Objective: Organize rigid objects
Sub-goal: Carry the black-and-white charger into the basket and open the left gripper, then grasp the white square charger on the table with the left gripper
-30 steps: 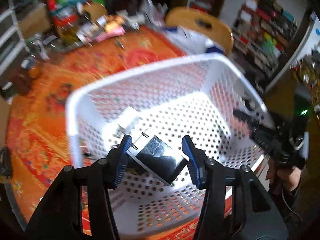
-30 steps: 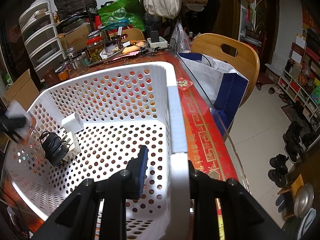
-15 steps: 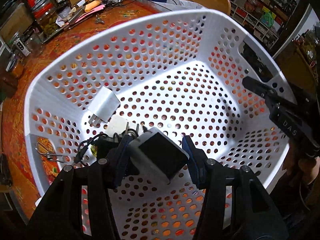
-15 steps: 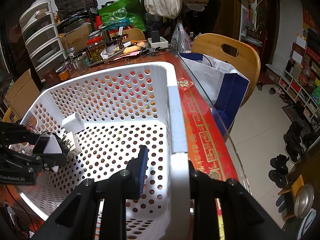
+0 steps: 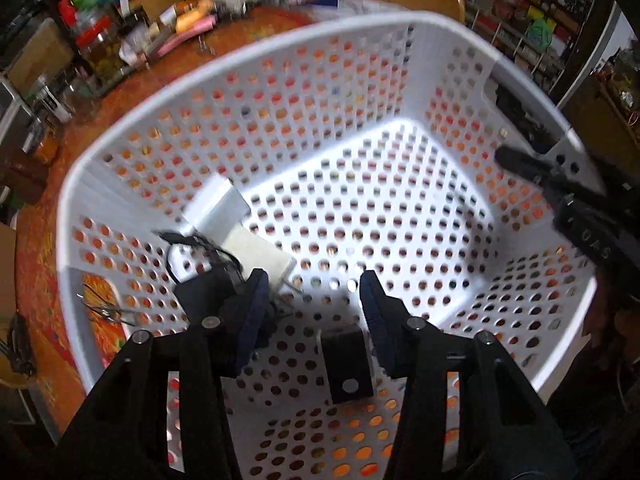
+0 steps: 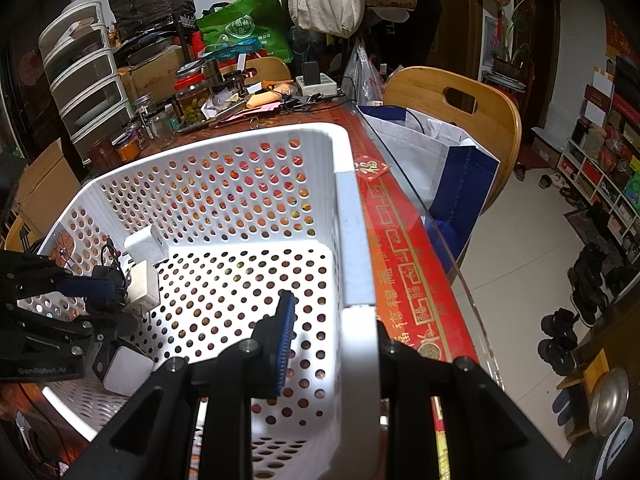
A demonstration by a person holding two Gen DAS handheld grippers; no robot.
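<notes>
A white perforated basket (image 5: 360,52) (image 6: 248,152) stands on the red table. My left gripper (image 5: 312,296) is open inside it, just above the floor. A black and white charger block (image 5: 347,364) (image 6: 126,372) lies on the basket floor below the fingers, free of them. Two white plug adapters (image 5: 218,204) (image 6: 146,246) and a black one with a cable (image 5: 204,284) lie at the left wall. My right gripper (image 6: 332,320) is shut on the basket's right rim (image 6: 352,240). It also shows in the left wrist view (image 5: 560,184).
The far end of the table (image 6: 400,240) holds jars (image 6: 192,98), papers and a power strip (image 6: 316,84). A wooden chair (image 6: 460,108) with a white and blue bag (image 6: 448,160) stands to the right. Drawer units (image 6: 84,68) stand at the left.
My left gripper lowered into the basket, then opened and let go of the charger block, which now lies on the basket floor. The right gripper kept its hold on the rim.
</notes>
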